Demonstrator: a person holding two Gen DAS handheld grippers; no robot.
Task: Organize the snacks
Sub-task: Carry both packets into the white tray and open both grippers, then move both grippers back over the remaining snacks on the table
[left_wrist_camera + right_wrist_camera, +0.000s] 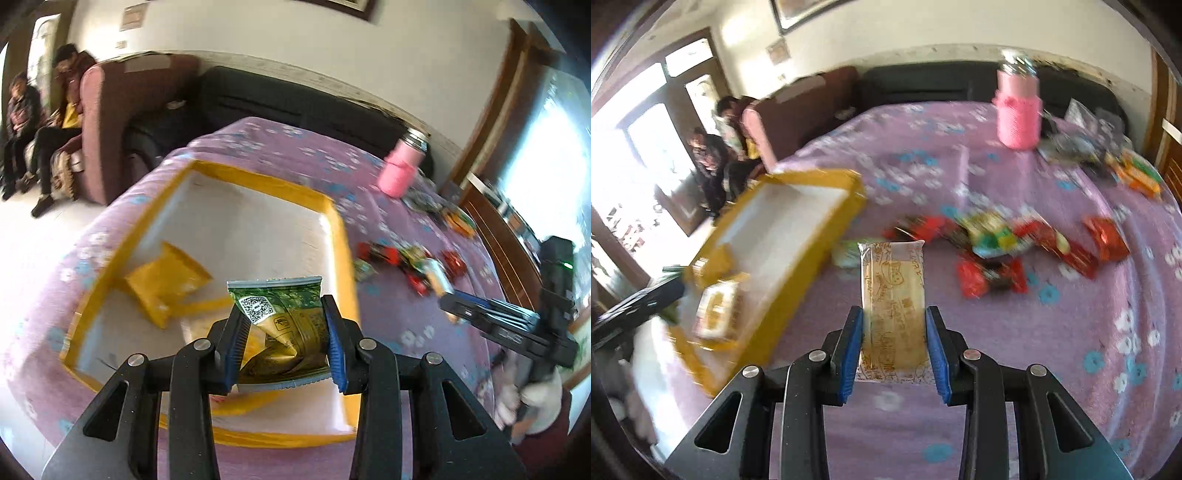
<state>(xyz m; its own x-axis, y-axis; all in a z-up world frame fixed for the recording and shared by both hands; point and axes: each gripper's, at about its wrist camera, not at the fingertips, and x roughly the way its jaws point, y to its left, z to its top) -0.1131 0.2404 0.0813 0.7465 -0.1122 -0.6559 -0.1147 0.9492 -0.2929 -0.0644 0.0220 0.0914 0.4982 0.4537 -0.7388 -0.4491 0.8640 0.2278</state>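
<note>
My left gripper (282, 314) is shut on a green and gold snack packet (284, 325) and holds it over the near right part of a yellow-rimmed box (340, 229) with a white floor. A yellow packet (166, 284) lies inside the box. My right gripper (894, 321) is shut on a pale tan snack bar (892, 291) above the purple flowered cloth (1034, 369), to the right of the box (816, 243). A pile of red, green and yellow snacks (1008, 251) lies on the cloth beyond it. The right gripper also shows in the left wrist view (454, 310).
A pink bottle with a silver cap (1017, 110) stands at the far side of the table. More packets (1137, 177) lie at the far right. A dark sofa (295, 99) and a maroon armchair (107, 122) stand behind, with two people seated (44, 110) at the left.
</note>
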